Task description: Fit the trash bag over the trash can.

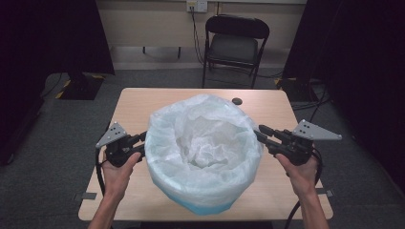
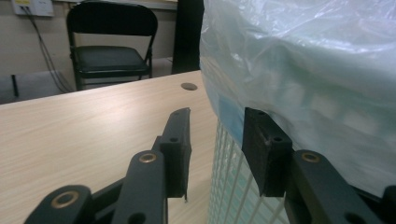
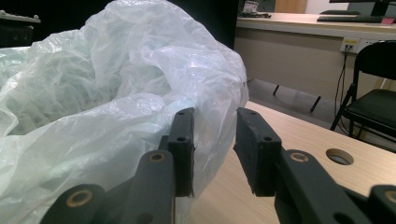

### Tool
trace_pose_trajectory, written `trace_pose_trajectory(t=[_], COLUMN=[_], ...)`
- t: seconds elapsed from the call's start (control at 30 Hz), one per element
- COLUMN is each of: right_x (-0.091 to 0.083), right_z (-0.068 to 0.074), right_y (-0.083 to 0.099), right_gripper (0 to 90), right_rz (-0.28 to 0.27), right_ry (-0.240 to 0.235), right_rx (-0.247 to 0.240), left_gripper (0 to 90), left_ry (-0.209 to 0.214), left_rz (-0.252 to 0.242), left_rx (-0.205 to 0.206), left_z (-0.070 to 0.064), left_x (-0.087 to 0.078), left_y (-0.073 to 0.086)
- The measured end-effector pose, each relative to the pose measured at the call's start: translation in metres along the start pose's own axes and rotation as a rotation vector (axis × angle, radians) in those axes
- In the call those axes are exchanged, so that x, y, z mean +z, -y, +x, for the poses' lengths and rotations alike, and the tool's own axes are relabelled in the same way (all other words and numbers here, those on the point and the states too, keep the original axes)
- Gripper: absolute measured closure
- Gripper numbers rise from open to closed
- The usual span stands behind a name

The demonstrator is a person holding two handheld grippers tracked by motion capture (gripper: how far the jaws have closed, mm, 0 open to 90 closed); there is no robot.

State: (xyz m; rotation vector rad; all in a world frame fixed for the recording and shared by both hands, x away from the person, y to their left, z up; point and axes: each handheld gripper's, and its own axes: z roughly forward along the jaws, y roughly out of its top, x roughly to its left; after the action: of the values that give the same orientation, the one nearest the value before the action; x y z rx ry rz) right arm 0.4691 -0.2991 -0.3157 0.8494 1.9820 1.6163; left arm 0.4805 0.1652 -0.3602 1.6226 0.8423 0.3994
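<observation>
L hand [image 1: 118, 169]: comes in from bottom edge, holds L gripper [image 1: 142, 144] at the bag's L flank.
L gripper state: jaws apart, nothing between them; in the left gripper view one pad [image 2: 265, 150] sits just beside the plastic overhang. Touching or not, can't tell.
Basket [image 2: 229, 186]: pale mesh wall shows under the plastic in the left gripper view; blue base [image 1: 205, 206] peeks out at the near side in the high view.
Bag [image 1: 203, 143]: thin translucent liner, mid-table [image 1: 138, 102], draped over the basket rim and folded down outside.
Bag handling: judged v. light, soft, crinkly, slick; will collapse and slide, tears if yanked. Basket prob stiff but light, may shift w/ a pull.
Where to grab: pinch the doubled film at the rim fold, both sides opposite each other; avoid single loose layer.
Orientation: mouth faces up, roughly round; no clear long axis across the table, main axis vertical.
Cable hole [image 1: 237, 100]: in the tabletop just behind the bag.
R gripper [image 1: 259, 133]: at the bag's R flank, tips at the rim.
R gripper state: jaws parted, empty; in the right gripper view the L pad [image 3: 183, 149] lies against or just in front of the film, can't tell which.
R hand [image 1: 300, 171]: comes in from bottom edge.
Chair [image 1: 235, 43]: behind the table, well apart.
</observation>
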Motion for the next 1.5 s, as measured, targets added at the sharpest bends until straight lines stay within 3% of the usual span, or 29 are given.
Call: trace_pose_trajectory(t=[0.23, 0.43, 0.57, 0.63, 0.8, 0.83, 0.93, 1.03, 1.07, 1.13, 1.2, 1.27, 1.3, 1.33, 1.4, 1.43, 1.47, 1.5], right_x=[-0.037, -0.059, -0.070, -0.077, -0.078, -0.076, -0.067, -0.061, -0.053, -0.049, -0.036, -0.030, -0.020, -0.020, -0.001, 0.006, 0.014, 0.014], right_z=[-0.004, -0.005, -0.007, -0.007, 0.000, 0.002, 0.009, 0.013, 0.016, 0.018, 0.021, 0.022, 0.024, 0.024, 0.029, 0.030, 0.032, 0.032], right_y=[0.013, 0.015, 0.007, -0.001, -0.014, -0.017, -0.029, -0.037, -0.047, -0.052, -0.068, -0.074, -0.084, -0.084, -0.097, -0.101, -0.104, -0.104], right_gripper=[66.1, 59.2, 50.7, 47.1, 45.6, 45.8, 48.4, 49.7, 50.3, 50.3, 50.1, 50.1, 49.6, 49.6, 48.2, 48.0, 47.4, 47.4], right_rz=[-0.009, -0.001, -0.028, -0.058, -0.085, -0.086, -0.088, -0.087, -0.086, -0.079, -0.062, -0.059, -0.054, -0.054, -0.037, -0.022, -0.008, -0.008], right_ry=[0.015, 0.031, 0.052, 0.039, 0.032, 0.029, 0.003, -0.011, -0.028, -0.037, -0.059, -0.065, -0.081, -0.081, -0.123, -0.142, -0.148, -0.148], right_rx=[0.013, 0.009, 0.015, 0.014, -0.015, -0.024, -0.055, -0.081, -0.103, -0.112, -0.136, -0.141, -0.147, -0.147, -0.149, -0.146, -0.149, -0.149], left_gripper=[60.8, 57.1, 56.2, 55.7, 50.1, 46.3, 38.8, 36.6, 34.8, 31.5, 28.9, 28.1, 26.7, 26.7, 26.7, 26.4, 26.2, 25.5], left_ry=[0.076, 0.106, 0.132, 0.136, 0.139, 0.130, 0.044, 0.016, -0.020, -0.032, -0.063, -0.093, -0.151, -0.151, -0.184, -0.184, -0.205, -0.205], left_rz=[0.019, 0.018, 0.028, 0.036, 0.050, 0.051, 0.056, 0.065, 0.093, 0.115, 0.178, 0.222, 0.278, 0.278, 0.370, 0.370, 0.404, 0.404], left_rx=[0.030, 0.024, 0.039, 0.043, 0.056, 0.054, 0.048, 0.027, 0.026, 0.024, 0.038, 0.031, 0.029, 0.029, 0.012, 0.012, 0.052, 0.052], left_z=[-0.023, -0.034, -0.038, -0.040, -0.040, -0.039, -0.034, -0.022, -0.013, -0.009, 0.002, 0.012, 0.022, 0.022, 0.034, 0.034, 0.037, 0.037], left_x=[0.013, 0.019, 0.023, 0.024, 0.028, 0.028, 0.023, 0.016, 0.012, 0.011, 0.010, 0.010, 0.012, 0.012, 0.017, 0.017, 0.020, 0.020], left_y=[0.000, 0.003, 0.003, 0.003, 0.005, 0.006, 0.009, 0.018, 0.028, 0.034, 0.050, 0.070, 0.090, 0.090, 0.110, 0.110, 0.116, 0.116])
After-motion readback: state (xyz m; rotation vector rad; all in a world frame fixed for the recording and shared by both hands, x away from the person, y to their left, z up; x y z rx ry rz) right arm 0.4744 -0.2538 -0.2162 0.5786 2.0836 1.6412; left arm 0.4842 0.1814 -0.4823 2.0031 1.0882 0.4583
